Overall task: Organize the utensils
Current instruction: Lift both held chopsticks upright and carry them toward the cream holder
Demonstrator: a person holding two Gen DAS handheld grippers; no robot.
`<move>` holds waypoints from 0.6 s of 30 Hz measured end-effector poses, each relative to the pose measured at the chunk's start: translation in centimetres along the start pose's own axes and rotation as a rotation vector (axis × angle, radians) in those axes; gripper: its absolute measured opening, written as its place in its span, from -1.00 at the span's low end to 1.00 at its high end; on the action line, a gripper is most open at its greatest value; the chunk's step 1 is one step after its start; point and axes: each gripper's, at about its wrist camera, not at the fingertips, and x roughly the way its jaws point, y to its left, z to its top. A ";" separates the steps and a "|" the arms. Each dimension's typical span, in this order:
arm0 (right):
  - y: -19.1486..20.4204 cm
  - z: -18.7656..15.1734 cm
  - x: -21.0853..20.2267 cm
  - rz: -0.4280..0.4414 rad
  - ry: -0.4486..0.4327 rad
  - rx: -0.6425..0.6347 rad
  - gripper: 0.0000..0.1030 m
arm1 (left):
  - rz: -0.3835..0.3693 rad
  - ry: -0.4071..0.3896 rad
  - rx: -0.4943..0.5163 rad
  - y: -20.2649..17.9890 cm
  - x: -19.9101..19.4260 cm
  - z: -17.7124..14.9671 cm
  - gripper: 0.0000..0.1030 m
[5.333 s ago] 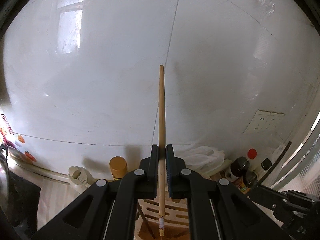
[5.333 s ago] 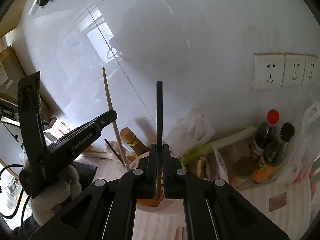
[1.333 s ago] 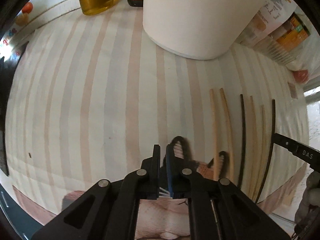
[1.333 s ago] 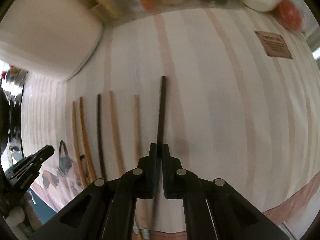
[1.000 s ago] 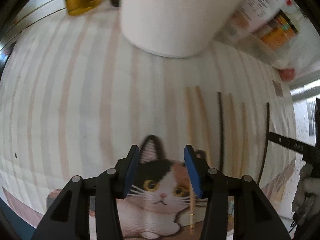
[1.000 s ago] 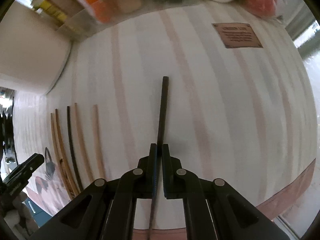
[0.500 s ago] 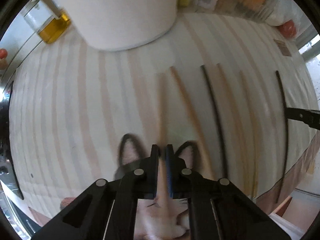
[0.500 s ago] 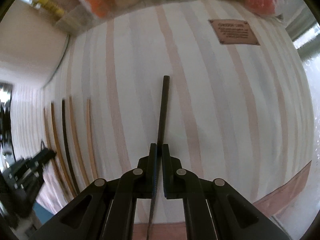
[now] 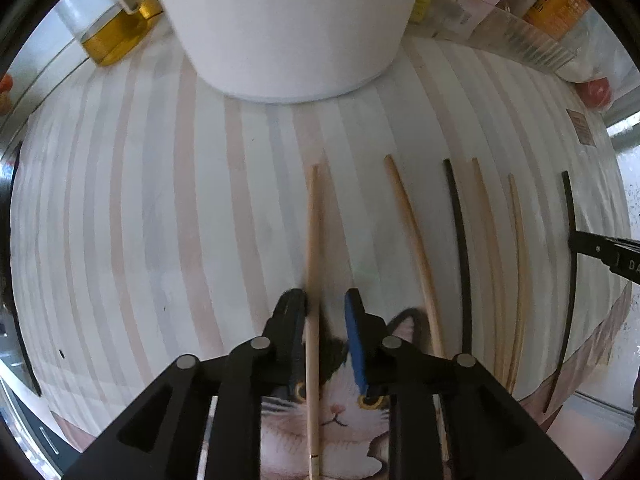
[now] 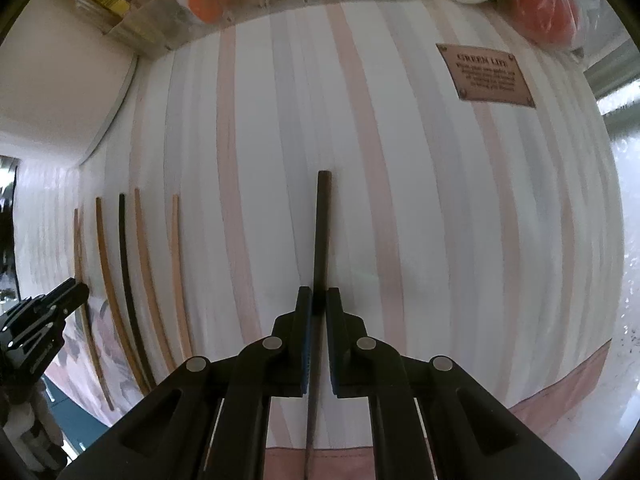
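In the left wrist view my left gripper points down at the striped mat. Its jaws are opening, and a wooden chopstick lies between them against the left finger, clear of the blue pad. To its right lie a second wooden chopstick, a black one and two more wooden ones. My right gripper is shut on a black chopstick low over the mat, with its jaws just starting to part. That stick is the rightmost of the row.
A large white container stands at the back, with an oil bottle to its left. A clear tray of packets and a tomato line the far edge. A cat picture and a brown label mark the mat.
Half a second ago the left jaws were closed around the wooden chopstick; now they stand apart with it on the mat. The right gripper has drifted right and lower with the black chopstick.
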 end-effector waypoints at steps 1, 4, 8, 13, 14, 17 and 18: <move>0.2 0.6 0.1 -0.007 -0.002 -0.001 -0.85 | 0.007 0.000 0.005 -0.3 0.1 0.4 -0.63; 1.5 1.3 0.0 -0.045 -0.009 -0.030 -0.86 | 0.025 -0.005 0.019 -2.3 0.9 1.5 -0.68; 2.7 1.5 0.0 -0.042 -0.025 -0.050 -0.87 | 0.010 -0.012 -0.006 -2.9 1.0 2.7 -0.91; 3.2 0.9 -2.0 0.042 -0.090 -0.026 -0.87 | 0.012 -0.080 -0.033 -1.7 -1.7 2.4 -0.91; 3.4 0.7 -2.8 0.068 -0.112 -0.022 -0.87 | 0.010 -0.093 -0.037 -1.5 -2.2 2.4 -0.92; 4.1 0.2 -4.6 0.102 -0.160 -0.025 -0.88 | 0.013 -0.145 -0.041 -1.4 -4.3 2.3 -0.92; 4.1 -0.1 -5.1 0.108 -0.171 -0.029 -0.88 | 0.010 -0.162 -0.043 -1.4 -4.9 2.3 -0.92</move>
